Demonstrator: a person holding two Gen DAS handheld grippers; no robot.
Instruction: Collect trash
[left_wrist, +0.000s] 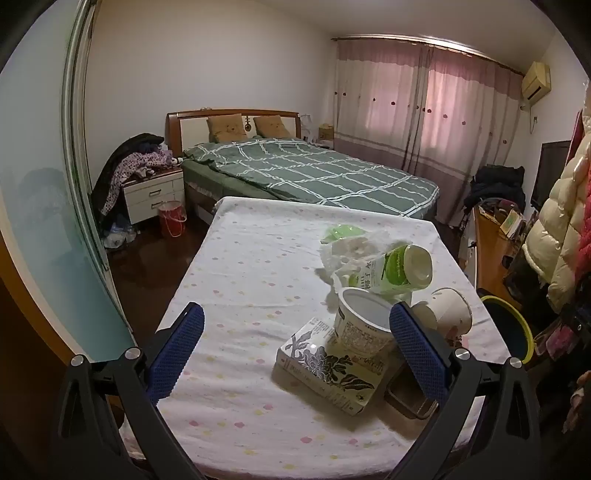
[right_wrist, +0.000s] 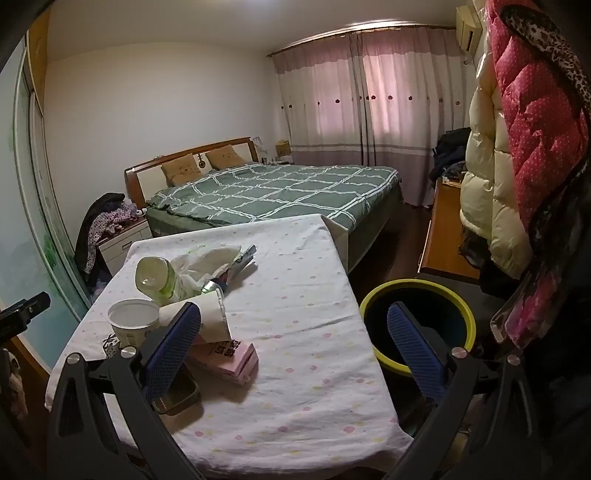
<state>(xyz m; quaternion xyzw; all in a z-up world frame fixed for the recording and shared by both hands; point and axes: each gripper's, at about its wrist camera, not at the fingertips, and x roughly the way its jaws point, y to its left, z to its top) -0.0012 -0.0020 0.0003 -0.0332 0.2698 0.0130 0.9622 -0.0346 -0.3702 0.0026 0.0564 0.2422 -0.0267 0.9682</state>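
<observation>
A heap of trash lies on the table (left_wrist: 240, 280) with its dotted white cloth. It holds a flower-printed carton (left_wrist: 325, 365), a white plastic tub (left_wrist: 364, 325), a green-and-white bottle (left_wrist: 395, 269) on its side, a paper cup (left_wrist: 448, 310) and crumpled white wrapping (left_wrist: 347, 251). My left gripper (left_wrist: 297, 312) hovers open just short of the carton and tub, touching nothing. My right gripper (right_wrist: 295, 312) is open too, over the table's right side, empty. Beside its left finger lie the paper cup (right_wrist: 207, 314) and a pink box (right_wrist: 229, 354). The tub (right_wrist: 133, 321) and bottle (right_wrist: 155, 280) sit further left.
A dark bin with a yellow-green rim (right_wrist: 417, 283) stands on the floor at the table's right edge, also in the left wrist view as the bin (left_wrist: 517, 314). A small dark tin (right_wrist: 181, 395) lies near the front. Coats (right_wrist: 517, 129) hang at the right; a bed (right_wrist: 277, 192) stands behind.
</observation>
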